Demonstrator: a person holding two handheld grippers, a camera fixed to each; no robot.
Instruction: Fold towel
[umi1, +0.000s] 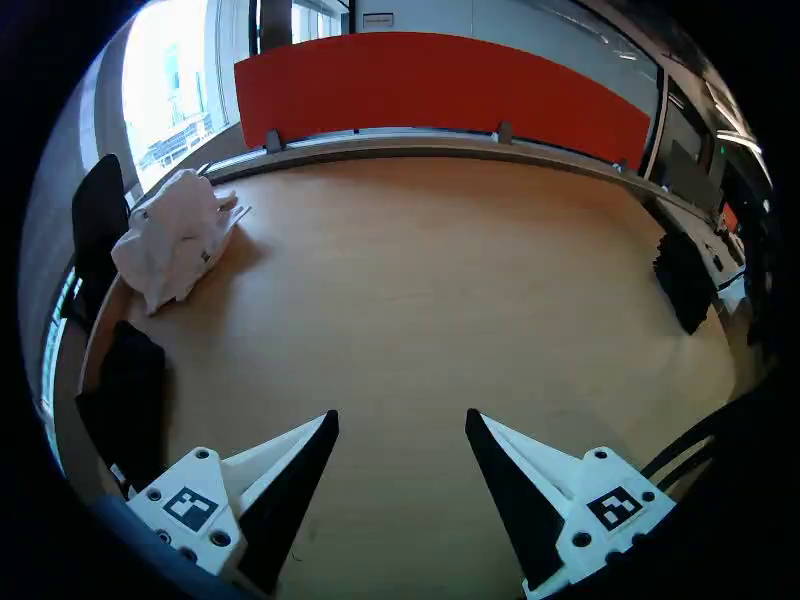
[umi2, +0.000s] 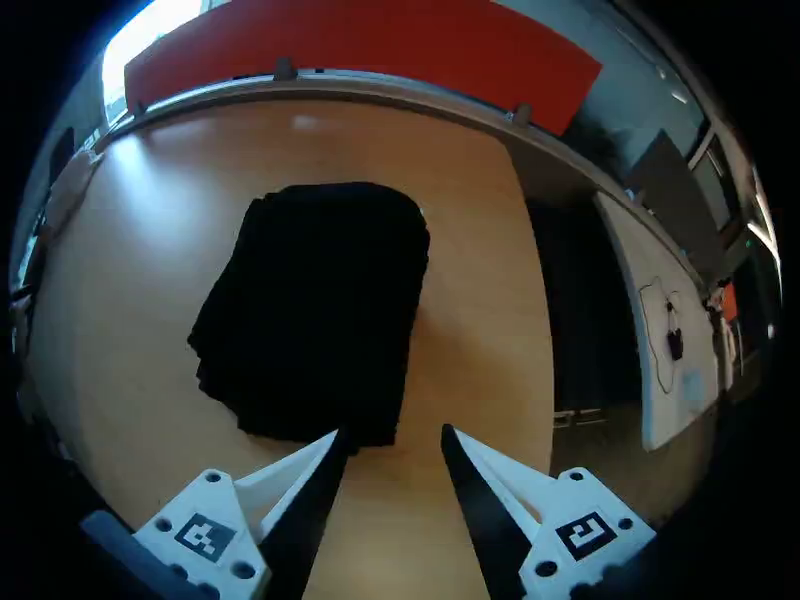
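Note:
A black towel (umi2: 315, 305) lies folded in a thick rectangle on the wooden table (umi2: 130, 300), just ahead of my right gripper (umi2: 395, 440). That gripper is open, its fingertips at the towel's near edge, nothing between them. In the left gripper view the same black towel (umi1: 685, 280) shows as a dark stack at the table's right edge. My left gripper (umi1: 400, 425) stands open over bare wood (umi1: 420, 290), holding nothing.
A crumpled white cloth pile (umi1: 175, 240) rests at the table's far left. A red divider panel (umi1: 440, 85) runs along the back edge. A black chair (umi1: 98, 215) stands left. Right of the table are a gap and a white desk (umi2: 665, 330) with cables.

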